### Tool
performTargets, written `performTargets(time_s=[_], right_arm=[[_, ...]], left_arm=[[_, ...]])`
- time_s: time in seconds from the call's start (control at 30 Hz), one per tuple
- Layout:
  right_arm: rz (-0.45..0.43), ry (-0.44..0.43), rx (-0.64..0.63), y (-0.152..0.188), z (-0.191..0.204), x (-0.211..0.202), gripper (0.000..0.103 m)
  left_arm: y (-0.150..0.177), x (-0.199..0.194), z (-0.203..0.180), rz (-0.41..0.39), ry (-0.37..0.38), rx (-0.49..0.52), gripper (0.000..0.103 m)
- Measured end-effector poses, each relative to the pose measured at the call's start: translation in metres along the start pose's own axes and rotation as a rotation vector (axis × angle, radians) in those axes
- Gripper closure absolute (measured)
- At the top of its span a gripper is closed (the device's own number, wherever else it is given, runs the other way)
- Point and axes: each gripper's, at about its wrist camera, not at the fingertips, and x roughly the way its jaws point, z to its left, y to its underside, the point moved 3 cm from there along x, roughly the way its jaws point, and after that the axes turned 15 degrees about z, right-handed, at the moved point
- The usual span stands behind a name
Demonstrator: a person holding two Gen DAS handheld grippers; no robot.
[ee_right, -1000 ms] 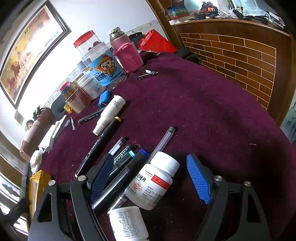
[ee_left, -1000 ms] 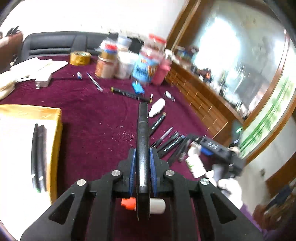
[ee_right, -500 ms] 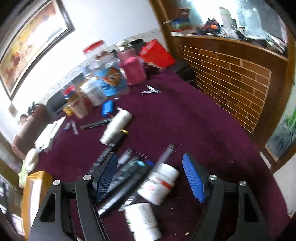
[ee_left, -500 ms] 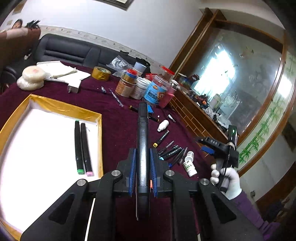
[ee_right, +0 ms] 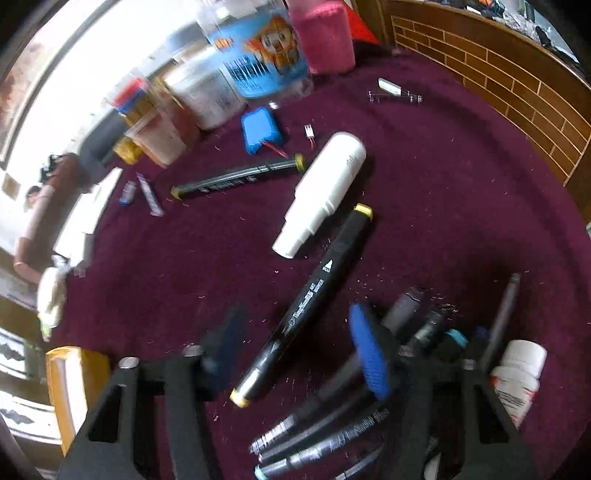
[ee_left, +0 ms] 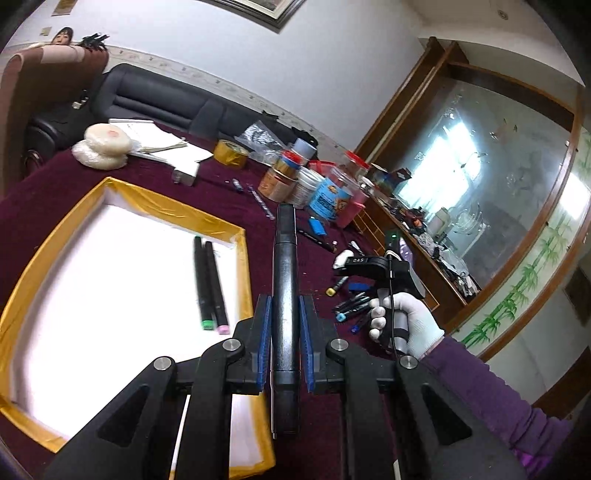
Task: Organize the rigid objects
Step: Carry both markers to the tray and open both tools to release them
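left gripper (ee_left: 284, 343): clamps black marker (ee_left: 283, 295) | right gripper (ee_right: 295, 354): closing (yellow-capped marker (ee_right: 310, 295) between fingers)

A lived-in home sitting room is shown. A black leather sofa (ee_left: 155, 99) is seen beyond the left tongs, behind a maroon-clothed table (ee_left: 122, 173) cluttered with jars (ee_left: 325, 192). A framed painting (ee_left: 266, 11) is hung above; wood-framed glass panelling (ee_left: 480, 177) is set to the right.

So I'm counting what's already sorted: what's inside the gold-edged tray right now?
Inside the gold-edged tray, two black markers lie side by side on the white floor, one green-capped, one pink-capped. The left gripper, shut on a black marker, covers the tray's near corner.
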Motion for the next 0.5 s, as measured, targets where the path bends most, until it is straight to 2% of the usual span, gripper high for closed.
performTargets(time_s=[0.03,0.07,0.1,0.23,0.33,0.5], right_arm=[[-0.030,0.028,-0.009,-0.001,0.002,-0.002,0.069],[-0.017,0.028,-0.018,-0.002,0.003,0.000,0.081],[-0.026,0.017,-0.009,-0.002,0.000,-0.002,0.085],[-0.032,-0.106,0.004,0.012,-0.017,-0.020,0.088],[-0.040,-0.194,-0.038,0.030,-0.018,-0.036,0.089],[-0.031,-0.336,-0.156,0.062,0.010,-0.062,0.089]], left_arm=[[0.001,-0.002,0.002,-0.002,-0.006,-0.006,0.091],[0.002,-0.003,0.005,-0.004,-0.011,-0.013,0.091],[0.002,-0.004,0.008,-0.005,-0.016,-0.022,0.091],[0.002,-0.003,0.021,-0.002,-0.023,-0.055,0.091],[-0.001,0.000,0.030,0.010,-0.031,-0.080,0.091],[-0.017,0.012,0.054,0.044,-0.066,-0.126,0.091]])
